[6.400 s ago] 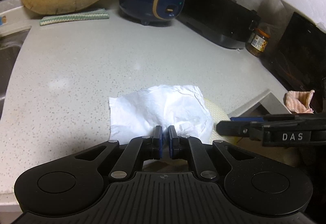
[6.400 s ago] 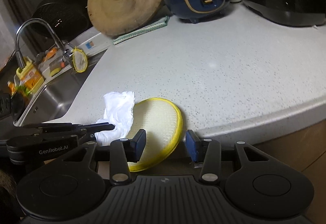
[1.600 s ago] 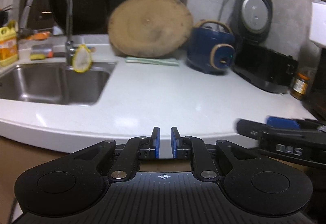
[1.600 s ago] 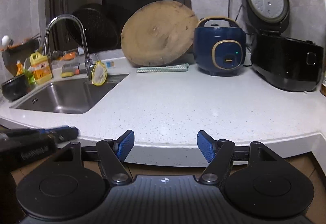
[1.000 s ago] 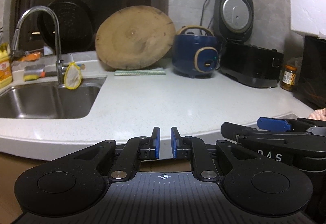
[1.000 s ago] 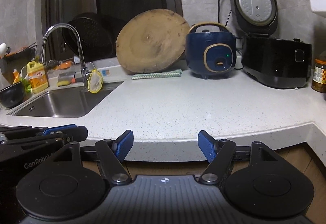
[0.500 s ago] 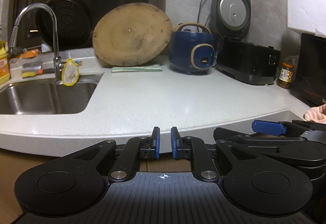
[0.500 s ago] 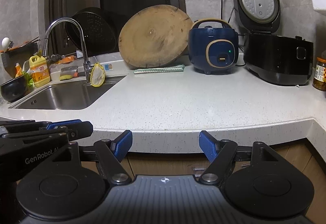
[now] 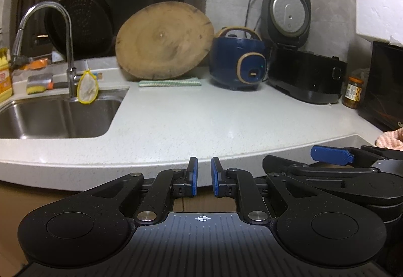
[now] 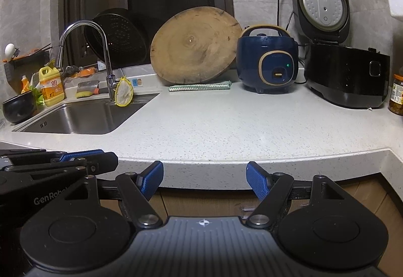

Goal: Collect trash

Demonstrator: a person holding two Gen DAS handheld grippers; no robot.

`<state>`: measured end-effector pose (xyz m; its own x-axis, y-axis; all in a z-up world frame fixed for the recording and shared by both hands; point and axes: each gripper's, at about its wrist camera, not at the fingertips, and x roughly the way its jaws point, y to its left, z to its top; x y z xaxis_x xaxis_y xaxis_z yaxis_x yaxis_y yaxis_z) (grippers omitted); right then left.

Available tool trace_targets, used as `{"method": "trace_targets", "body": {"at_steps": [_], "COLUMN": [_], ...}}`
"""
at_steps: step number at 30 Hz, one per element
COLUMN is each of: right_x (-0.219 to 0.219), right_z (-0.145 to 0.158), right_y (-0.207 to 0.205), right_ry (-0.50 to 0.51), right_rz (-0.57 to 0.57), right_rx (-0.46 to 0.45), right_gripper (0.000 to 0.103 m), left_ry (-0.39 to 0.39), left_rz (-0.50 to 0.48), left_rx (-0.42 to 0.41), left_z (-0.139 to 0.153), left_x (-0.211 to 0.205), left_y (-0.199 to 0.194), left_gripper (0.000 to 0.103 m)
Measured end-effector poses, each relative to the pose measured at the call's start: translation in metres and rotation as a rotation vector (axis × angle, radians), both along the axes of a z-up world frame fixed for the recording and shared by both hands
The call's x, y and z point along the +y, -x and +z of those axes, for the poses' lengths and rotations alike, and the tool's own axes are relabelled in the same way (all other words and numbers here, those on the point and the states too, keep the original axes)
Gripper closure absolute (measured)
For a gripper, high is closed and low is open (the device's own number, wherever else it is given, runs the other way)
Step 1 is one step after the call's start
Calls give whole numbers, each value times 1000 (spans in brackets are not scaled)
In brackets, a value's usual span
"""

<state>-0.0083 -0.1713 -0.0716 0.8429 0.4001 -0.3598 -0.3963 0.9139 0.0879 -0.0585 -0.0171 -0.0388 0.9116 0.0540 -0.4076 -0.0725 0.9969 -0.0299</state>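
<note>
Left wrist view: left hand-held gripper (image 9: 204, 176) sits off the front edge of the speckled white worktop (image 9: 201, 123), jaws nearly together with a narrow gap, nothing between them. No trash shows on the worktop.

Right wrist view: right hand-held gripper (image 10: 204, 180) stands wide apart, empty. Round wooden board (image 10: 195, 45) leans at the back edge.
</note>
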Motion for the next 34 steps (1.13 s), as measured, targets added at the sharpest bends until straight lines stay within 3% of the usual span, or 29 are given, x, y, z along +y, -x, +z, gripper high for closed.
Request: {"method": "trace_targets", "body": {"at_steps": [34], "right_x": [11], "right_z": [-2], "right_y": [-11], "right_ry": [10], "right_rz": [-44], "right_rx": [23], "right_gripper": [29], "left_ry": [21], "left_rz": [-3], "left_rx": [21], "left_z": [-7], "left_x": [9], "left_y": [-10], "left_gripper": [88]}}
